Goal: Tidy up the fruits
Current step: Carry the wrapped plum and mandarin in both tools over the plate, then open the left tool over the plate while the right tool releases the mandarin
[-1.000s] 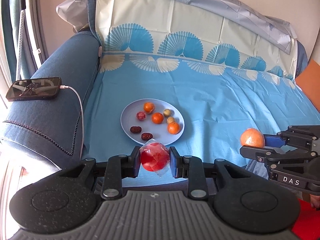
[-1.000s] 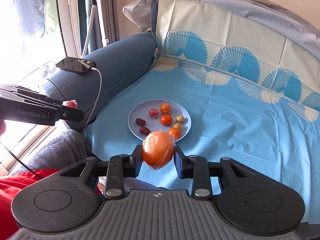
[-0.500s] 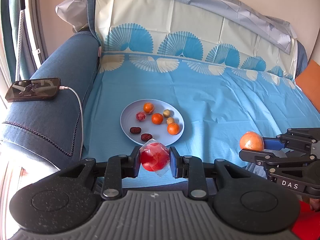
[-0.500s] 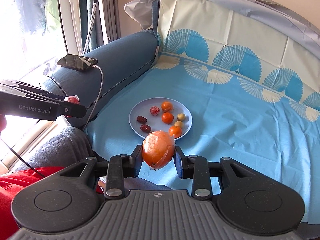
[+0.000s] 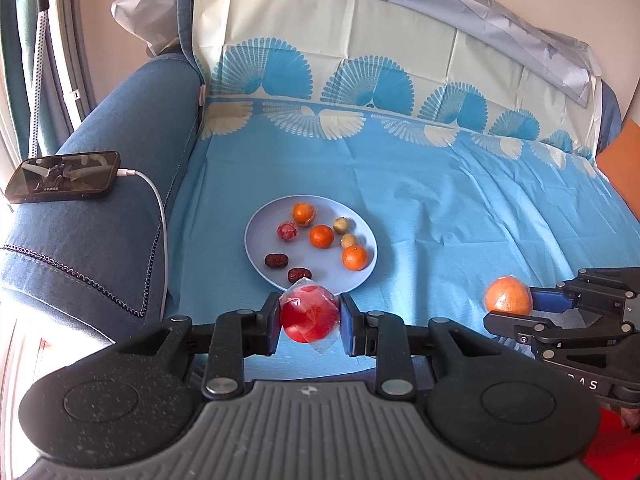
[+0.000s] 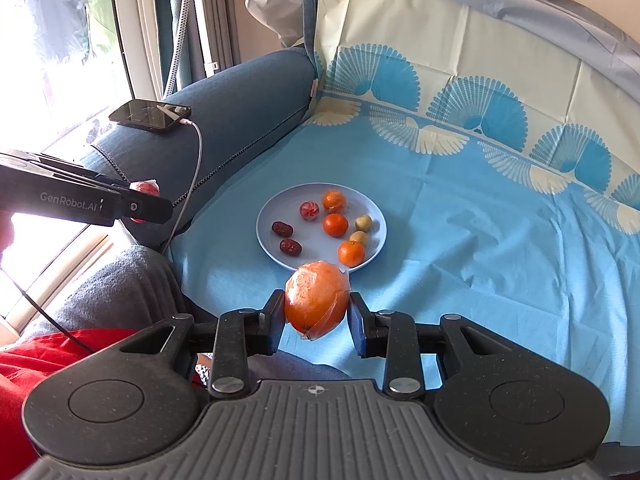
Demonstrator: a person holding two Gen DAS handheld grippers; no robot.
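A pale blue plate (image 5: 264, 236) (image 6: 269, 236) lies on the blue sheet and holds three small oranges (image 5: 321, 237), two dark dates (image 5: 276, 261), two yellowish fruits (image 5: 341, 224) and a pink-red fruit (image 5: 287, 231). My left gripper (image 5: 309, 322) is shut on a red fruit wrapped in clear film (image 5: 309, 313), just in front of the plate's near rim. My right gripper (image 6: 317, 312) is shut on a film-wrapped orange fruit (image 6: 317, 301), also held before the plate. The right gripper also shows in the left wrist view (image 5: 510, 306).
A blue sofa armrest (image 5: 100, 200) runs along the left with a phone (image 5: 64, 177) and its white charging cable (image 5: 160, 216) on it. A patterned sheet covers the seat and the backrest (image 5: 380, 60). A window stands at far left (image 6: 60, 60).
Both grippers have drifted slightly while keeping their fruits; in the left wrist view the right gripper sits a little lower. The plate and its fruits have not moved.
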